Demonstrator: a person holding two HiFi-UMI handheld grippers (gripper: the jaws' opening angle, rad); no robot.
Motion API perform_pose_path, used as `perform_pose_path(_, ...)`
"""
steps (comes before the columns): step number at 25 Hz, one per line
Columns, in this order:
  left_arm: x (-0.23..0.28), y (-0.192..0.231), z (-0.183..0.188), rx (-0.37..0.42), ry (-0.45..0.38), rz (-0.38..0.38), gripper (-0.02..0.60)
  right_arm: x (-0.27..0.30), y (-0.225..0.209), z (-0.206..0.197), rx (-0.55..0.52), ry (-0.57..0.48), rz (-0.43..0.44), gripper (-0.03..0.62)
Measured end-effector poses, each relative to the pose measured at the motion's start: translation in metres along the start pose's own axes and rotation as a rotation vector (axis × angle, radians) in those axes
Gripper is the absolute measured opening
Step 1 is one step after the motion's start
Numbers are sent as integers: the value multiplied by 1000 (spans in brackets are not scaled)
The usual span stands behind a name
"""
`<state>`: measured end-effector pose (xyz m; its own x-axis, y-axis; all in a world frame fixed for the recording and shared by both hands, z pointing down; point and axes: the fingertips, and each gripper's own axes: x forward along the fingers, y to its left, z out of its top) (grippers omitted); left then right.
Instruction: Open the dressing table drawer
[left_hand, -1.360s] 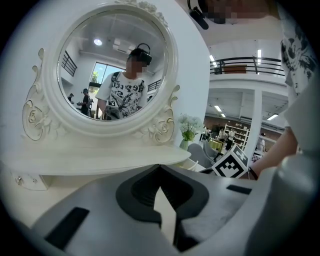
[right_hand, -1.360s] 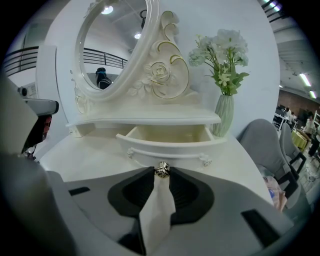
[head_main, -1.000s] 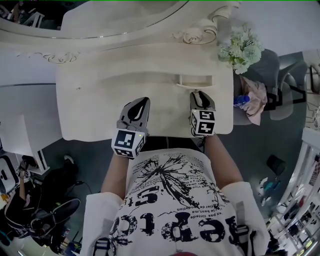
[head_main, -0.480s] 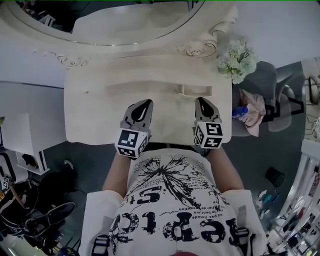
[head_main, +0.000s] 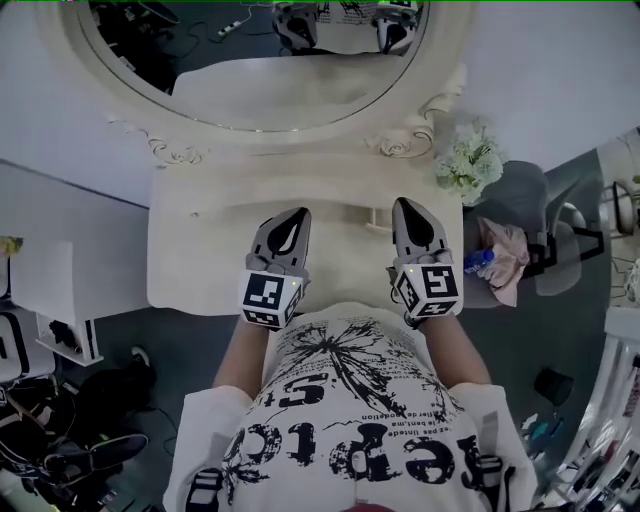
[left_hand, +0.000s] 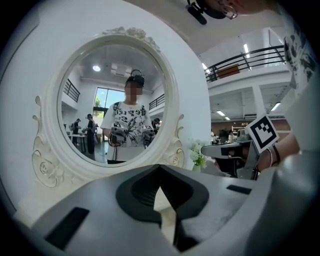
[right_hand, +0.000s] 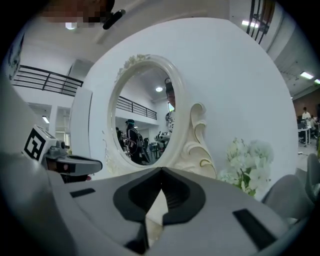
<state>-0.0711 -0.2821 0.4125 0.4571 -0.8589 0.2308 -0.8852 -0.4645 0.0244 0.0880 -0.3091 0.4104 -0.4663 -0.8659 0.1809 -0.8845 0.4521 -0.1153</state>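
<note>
- Head view: left gripper (head_main: 292, 216) and right gripper (head_main: 410, 206) over front edge of the dressing table (head_main: 190, 270).
- Both jaws pressed together, empty; right's just closed.
- Shirt (head_main: 350, 400) lettering unreadable.

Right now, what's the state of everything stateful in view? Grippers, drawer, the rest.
left gripper: shut, nothing between the fingers, held over the tabletop.
right gripper: shut, just closed, nothing between the fingers.
drawer: hidden under the dressing table top; open or shut can't be told.
mirror: upright at the table's back.
flowers: upright, right of the mirror.
</note>
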Motion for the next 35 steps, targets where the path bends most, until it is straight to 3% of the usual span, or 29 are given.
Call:
perform_pose_path(6,-5,20,26,-8,-43,38,6,7,19,27,-58,-51,61,15)
perform_pose_path(15,-8,28,37,-11,-40,33,6,11,34,23,-89,-42,101,15)
perform_pose_path(35,-18,5,36,-6,-38,-12,6,-12,40,16,-82,-35,77,15)
